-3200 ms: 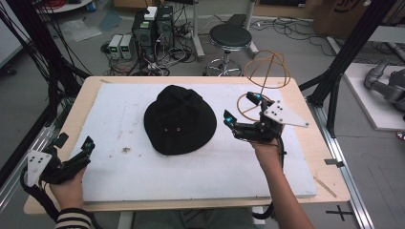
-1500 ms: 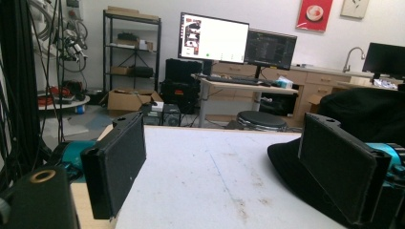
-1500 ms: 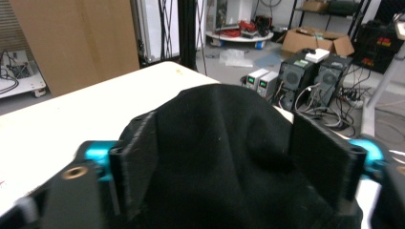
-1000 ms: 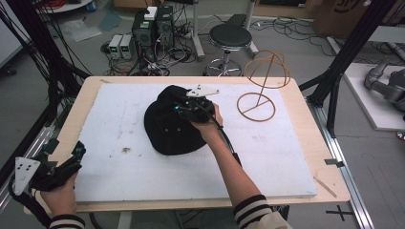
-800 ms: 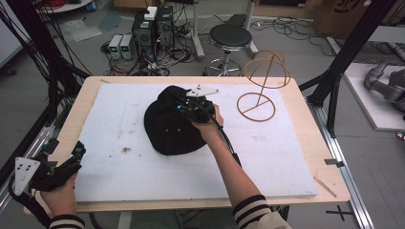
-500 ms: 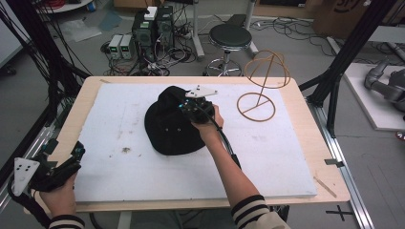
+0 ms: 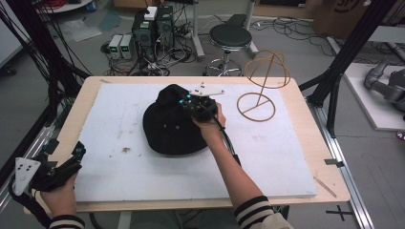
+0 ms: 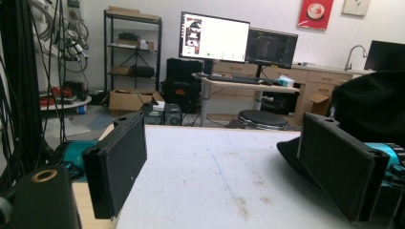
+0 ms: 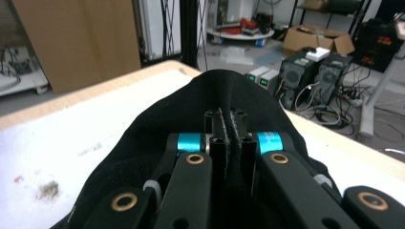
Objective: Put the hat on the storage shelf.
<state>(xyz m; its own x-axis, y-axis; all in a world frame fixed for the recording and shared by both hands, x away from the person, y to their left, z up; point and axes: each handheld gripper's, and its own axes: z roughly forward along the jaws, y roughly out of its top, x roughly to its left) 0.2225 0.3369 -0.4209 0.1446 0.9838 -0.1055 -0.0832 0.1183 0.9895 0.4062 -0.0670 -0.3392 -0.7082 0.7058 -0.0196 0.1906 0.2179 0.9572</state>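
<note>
Left gripper (image 7: pixel 62 164) sits at the near left corner of the counter (image 7: pixel 305 107), held in the left hand (image 7: pixel 59 200) over the edge of the white foam mat (image 7: pixel 119 114). In the left gripper view its jaws stand wide apart with bare mat between them, nothing held; the brim of the black hat (image 8: pixel 367 102) shows beyond the right-hand jaw. A small brown stain (image 7: pixel 125 150) marks the mat between this gripper and the hat. The hat (image 7: pixel 169 126) lies mid-counter on the mat, crown up, its far side raised into a peak. Right gripper (image 7: pixel 191 102) is at that raised far-right part of the hat, right hand (image 7: pixel 210 121) reaching in over the mat. In the right gripper view (image 9: pixel 228 121) the jaws have just closed and are pressed together, with a fold of the black fabric (image 9: pixel 224 86) pinched between them and ridged up ahead of the tips. Right of the hat, well apart from it, a wire hat stand (image 7: pixel 262 83) stands upright on its ring base. Beyond the far edge of the counter: a round stool (image 7: pixel 230 36) and computer boxes (image 7: pixel 153 24) on the floor.
</note>
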